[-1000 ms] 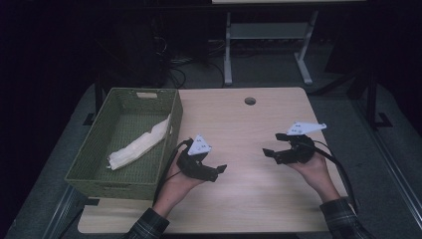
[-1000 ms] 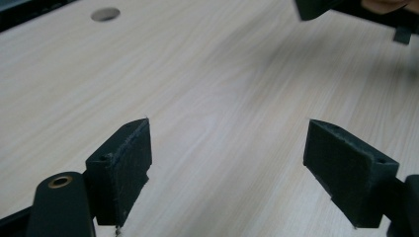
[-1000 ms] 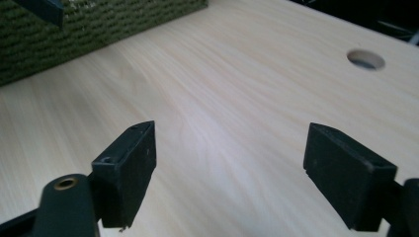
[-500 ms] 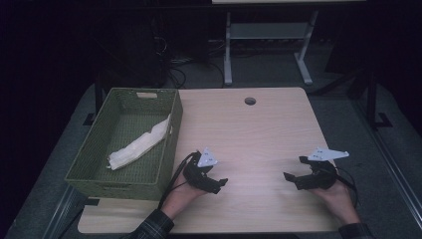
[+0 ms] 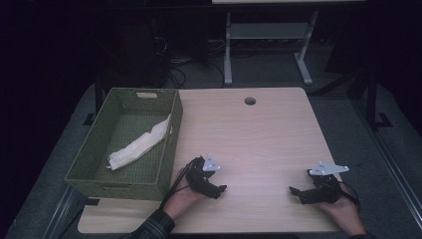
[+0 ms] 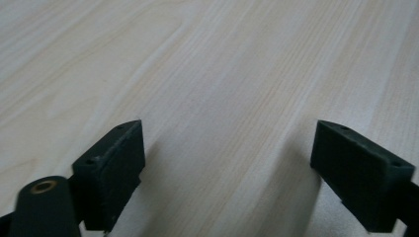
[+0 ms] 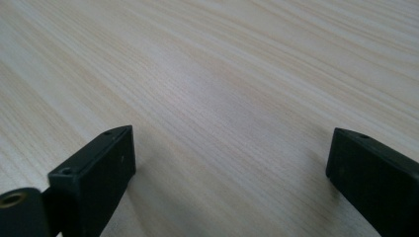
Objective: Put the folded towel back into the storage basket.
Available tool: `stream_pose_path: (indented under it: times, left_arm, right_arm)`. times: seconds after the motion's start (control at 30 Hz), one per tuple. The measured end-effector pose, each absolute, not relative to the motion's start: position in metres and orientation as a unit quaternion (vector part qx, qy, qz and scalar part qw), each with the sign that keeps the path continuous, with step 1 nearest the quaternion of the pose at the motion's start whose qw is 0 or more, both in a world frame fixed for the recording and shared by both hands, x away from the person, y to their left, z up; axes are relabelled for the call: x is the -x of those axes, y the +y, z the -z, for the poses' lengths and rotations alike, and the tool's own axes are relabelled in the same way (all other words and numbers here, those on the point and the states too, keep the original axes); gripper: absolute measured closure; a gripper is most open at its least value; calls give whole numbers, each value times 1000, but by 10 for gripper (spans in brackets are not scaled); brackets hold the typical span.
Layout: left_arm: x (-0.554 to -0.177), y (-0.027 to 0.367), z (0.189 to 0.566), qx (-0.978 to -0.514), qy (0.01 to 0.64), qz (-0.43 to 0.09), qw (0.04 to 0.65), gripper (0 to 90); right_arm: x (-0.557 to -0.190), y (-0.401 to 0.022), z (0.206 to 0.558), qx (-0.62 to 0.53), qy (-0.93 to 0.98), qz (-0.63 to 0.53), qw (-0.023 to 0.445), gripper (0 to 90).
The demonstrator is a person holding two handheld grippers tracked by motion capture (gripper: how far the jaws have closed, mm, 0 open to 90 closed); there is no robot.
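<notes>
Left tool (image 5: 219, 188): held low over the near left part of the table (image 5: 259, 134), just right of the basket's near corner, jaws pointing right and slightly toward the table's near edge. In the left gripper view its two black jaws stand far apart with bare wood grain between them; they have just been opening, and nothing is held. The left hand (image 5: 185, 196) wraps the body from below, with a plaid sleeve (image 5: 154, 228) entering at the bottom edge.

Right tool (image 5: 294, 191): low over the near right part of the table, jaws pointing left toward the other tool, well apart from it. The right gripper view shows its jaws (image 7: 222, 177) spread wide over bare wood; they too have just been opening, holding nothing. The right hand (image 5: 343, 214) is partly cut off by the bottom of the frame.

Basket (image 5: 99, 144): green woven, at the table's left edge, overhanging it. A pale cloth (image 5: 138, 145) lies inside, leaning on the right wall.

Hard to make out: the room beyond the table is dark; a grey stand (image 5: 266, 45) and cables show dimly. Fingers on either tool's body are indistinct.
</notes>
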State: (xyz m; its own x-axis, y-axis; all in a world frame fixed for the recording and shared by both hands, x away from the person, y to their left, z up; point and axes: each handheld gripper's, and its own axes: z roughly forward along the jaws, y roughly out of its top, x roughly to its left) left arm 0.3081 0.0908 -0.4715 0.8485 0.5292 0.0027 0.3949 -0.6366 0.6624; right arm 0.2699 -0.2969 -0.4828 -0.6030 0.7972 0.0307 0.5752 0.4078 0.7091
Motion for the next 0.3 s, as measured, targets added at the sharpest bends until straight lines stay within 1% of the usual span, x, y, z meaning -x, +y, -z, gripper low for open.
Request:
stream_pose_path:
  times: [0.2,0.3]
  left_arm:
    - [-307,95,477,-890,244,-102,372,121]
    - [-307,96,478,-889,243,-101,374,121]
  right_arm:
    - [-271,-297,483,-418,824,-348,158,21]
    - [-271,-297,483,-419,824,-347,158,18]
